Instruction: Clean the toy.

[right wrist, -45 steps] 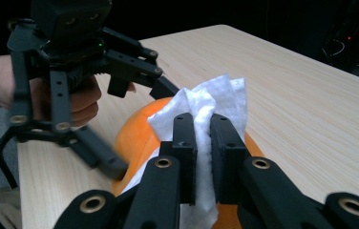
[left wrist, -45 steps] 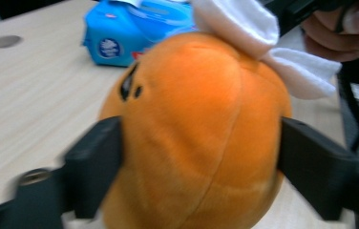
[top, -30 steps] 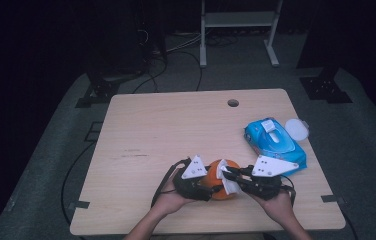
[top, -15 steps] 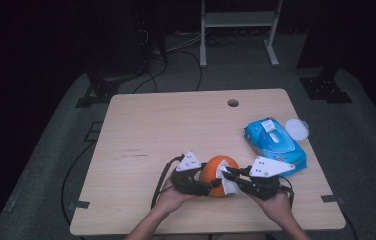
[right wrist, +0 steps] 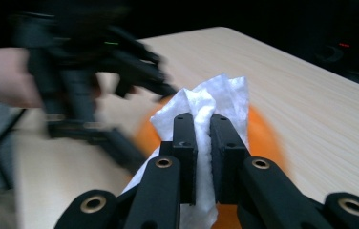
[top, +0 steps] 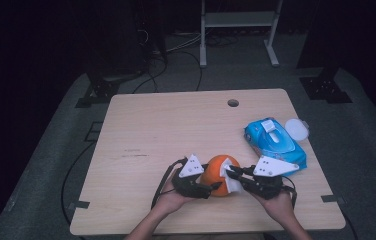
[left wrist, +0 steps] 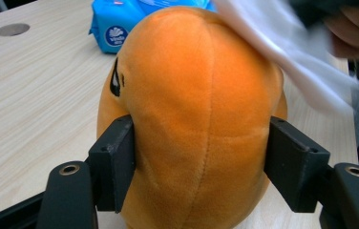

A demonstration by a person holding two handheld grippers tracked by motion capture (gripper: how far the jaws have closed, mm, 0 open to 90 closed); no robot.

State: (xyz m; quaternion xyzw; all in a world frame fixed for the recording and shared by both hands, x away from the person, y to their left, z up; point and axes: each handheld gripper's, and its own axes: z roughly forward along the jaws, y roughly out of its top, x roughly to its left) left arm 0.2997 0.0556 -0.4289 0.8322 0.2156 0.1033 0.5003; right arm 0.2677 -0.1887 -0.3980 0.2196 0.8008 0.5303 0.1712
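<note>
On the table point(top: 156, 130), a blue wipes pack point(top: 275, 142) lies closed.

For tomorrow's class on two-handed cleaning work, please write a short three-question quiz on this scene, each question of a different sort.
1. True or false: the left gripper clamps the orange plush toy.
2. What does the right gripper hold? A) white wipe B) sponge C) lid
3. What lies beside the blue wipes pack, toward the table's far right edge?

Key: 1 true. 2 A, the white wipe. 3 a round white lid.
</note>
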